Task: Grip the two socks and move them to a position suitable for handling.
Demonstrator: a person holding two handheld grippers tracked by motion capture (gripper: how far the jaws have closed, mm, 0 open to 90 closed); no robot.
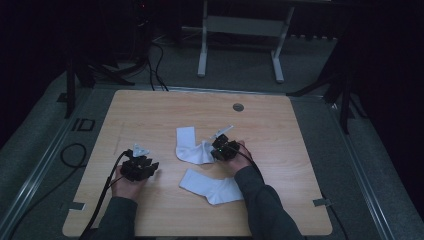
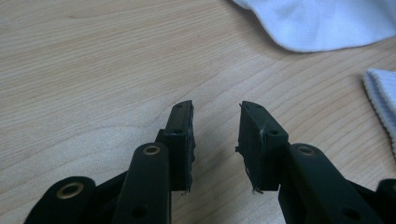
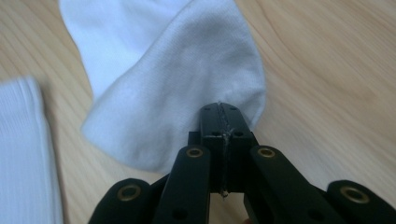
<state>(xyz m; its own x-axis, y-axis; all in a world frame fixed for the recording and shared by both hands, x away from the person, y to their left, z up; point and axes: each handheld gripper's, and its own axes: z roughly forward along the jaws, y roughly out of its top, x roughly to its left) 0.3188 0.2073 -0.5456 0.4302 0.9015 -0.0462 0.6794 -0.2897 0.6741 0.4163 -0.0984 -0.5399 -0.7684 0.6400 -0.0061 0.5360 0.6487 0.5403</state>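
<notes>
- Nearest to us in the right gripper view, our right gripper (image 3: 223, 112) has its jaws pressed flat together on the edge of a white sock (image 3: 177, 88), pinching a fold of the fabric at its rounded end.
- From the high view we see that same sock (image 1: 192, 148) lying bent on the wooden table (image 1: 150, 110), a little past the middle, with our right gripper (image 1: 216, 150) at its right end and low against the tabletop.
- We see a second white sock (image 1: 210, 186) flat on the table nearer to us, just below the first and close to our right forearm; its ribbed cuff (image 3: 23, 154) runs down the left edge of the right gripper view.
- Our left gripper (image 1: 151, 167) rests well to the left of both socks, held in our left hand.
- Along the left gripper view its jaws stand apart (image 2: 215, 130) with only bare wood between the pads, holding nothing; the two socks lie beyond it at the upper right and right edges.
</notes>
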